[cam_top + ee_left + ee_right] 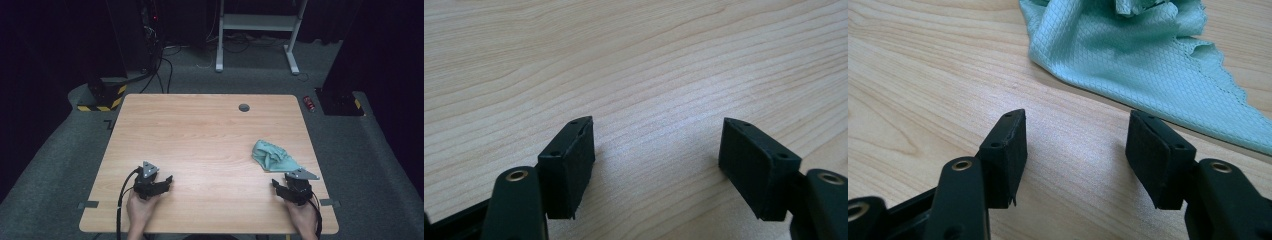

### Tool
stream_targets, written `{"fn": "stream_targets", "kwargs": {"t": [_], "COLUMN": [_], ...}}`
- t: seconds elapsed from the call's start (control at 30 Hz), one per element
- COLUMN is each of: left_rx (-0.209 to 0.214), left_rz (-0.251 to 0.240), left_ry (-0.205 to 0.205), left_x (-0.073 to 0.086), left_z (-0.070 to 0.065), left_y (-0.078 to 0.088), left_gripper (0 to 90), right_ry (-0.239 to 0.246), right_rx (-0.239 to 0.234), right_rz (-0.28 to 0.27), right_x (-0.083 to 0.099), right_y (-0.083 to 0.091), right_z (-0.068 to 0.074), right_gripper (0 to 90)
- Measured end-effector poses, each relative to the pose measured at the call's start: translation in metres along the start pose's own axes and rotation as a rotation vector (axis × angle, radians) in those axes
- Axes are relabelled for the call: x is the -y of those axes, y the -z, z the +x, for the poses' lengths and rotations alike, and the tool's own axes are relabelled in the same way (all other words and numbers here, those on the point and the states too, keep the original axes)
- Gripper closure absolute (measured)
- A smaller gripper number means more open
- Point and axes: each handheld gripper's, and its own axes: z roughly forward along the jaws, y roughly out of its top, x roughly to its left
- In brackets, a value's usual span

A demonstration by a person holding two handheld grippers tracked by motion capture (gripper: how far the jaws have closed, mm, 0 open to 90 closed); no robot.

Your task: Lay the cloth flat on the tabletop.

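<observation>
A crumpled light green cloth [272,156] lies on the right side of the wooden table [200,135]. My right gripper [292,186] rests low near the front right edge, just in front of the cloth, jaws wide open. In the right gripper view the cloth [1148,60] lies a short way beyond the open gripper [1075,150], with bare wood between the pads. My left gripper [156,182] sits near the front left, open. Between its pads in the left gripper view [656,155] there is just wood grain.
A round grey cable hole [244,107] sits near the table's far edge. A white desk frame [257,30] stands on the carpet behind. Cables and a black stand with yellow stripes [105,95] are at the back left, a red can [309,103] at the back right.
</observation>
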Motion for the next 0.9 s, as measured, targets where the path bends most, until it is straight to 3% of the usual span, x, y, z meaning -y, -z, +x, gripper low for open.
{"fn": "stream_targets", "kwargs": {"t": [0.37,0.57,0.9], "left_rx": [0.000,0.000,0.002], "left_rz": [-0.001,0.001,0.004], "left_ry": [0.003,0.000,0.001], "left_x": [0.000,0.000,0.000], "left_z": [0.000,0.000,0.000], "left_y": [0.000,0.000,0.000], "left_gripper": [30.7,30.7,30.5], "right_ry": [0.000,0.011,0.013], "right_rx": [0.003,-0.001,0.004], "right_rz": [-0.002,0.002,-0.027], "right_x": [-0.001,-0.003,-0.025], "right_y": [-0.001,-0.001,-0.004], "right_z": [0.001,0.002,0.006], "right_gripper": [43.2,49.5,47.9]}}
